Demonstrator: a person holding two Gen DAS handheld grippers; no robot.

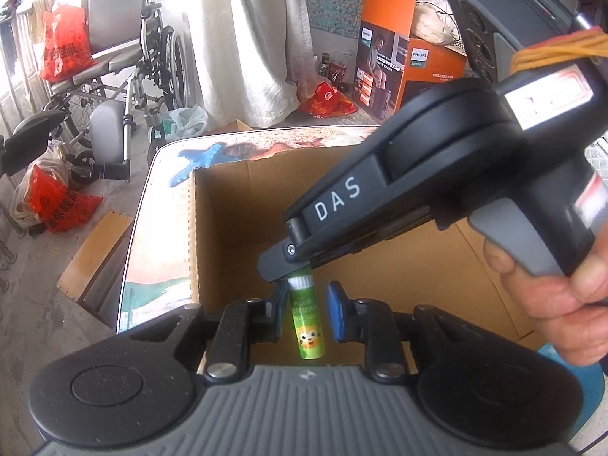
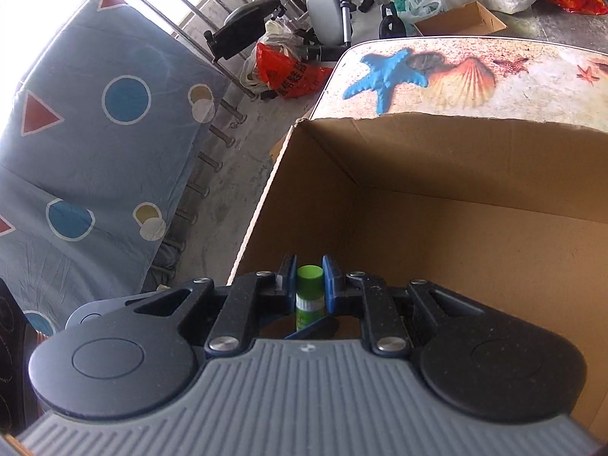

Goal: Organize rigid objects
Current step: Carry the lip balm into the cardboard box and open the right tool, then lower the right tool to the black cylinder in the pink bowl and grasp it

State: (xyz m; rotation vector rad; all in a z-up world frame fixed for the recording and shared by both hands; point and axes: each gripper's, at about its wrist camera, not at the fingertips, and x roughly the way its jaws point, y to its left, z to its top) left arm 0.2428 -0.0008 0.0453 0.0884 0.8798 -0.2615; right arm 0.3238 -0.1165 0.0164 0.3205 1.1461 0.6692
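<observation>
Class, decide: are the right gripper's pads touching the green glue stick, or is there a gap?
Touching. The right wrist view shows the right gripper with both blue pads pressed against the cap of the green glue stick, no gap visible.

Looks like a lived-in home, probably an enclosed balcony or spare room used for storage. There's a folded wheelchair (image 1: 114,57) parked by a pale curtain (image 1: 247,38), red plastic shopping bags (image 1: 62,47) dumped on the bare concrete floor (image 1: 49,266), and an orange Philips appliance carton (image 1: 402,60) shoved against the wall. A metal railing (image 2: 212,49) has a bedsheet with circles and triangles (image 2: 95,144) hung over it, laundry style. The table (image 2: 475,72) wears a beach-print cover with a starfish and shells, and an open cardboard box (image 2: 456,228) sits on it.
</observation>
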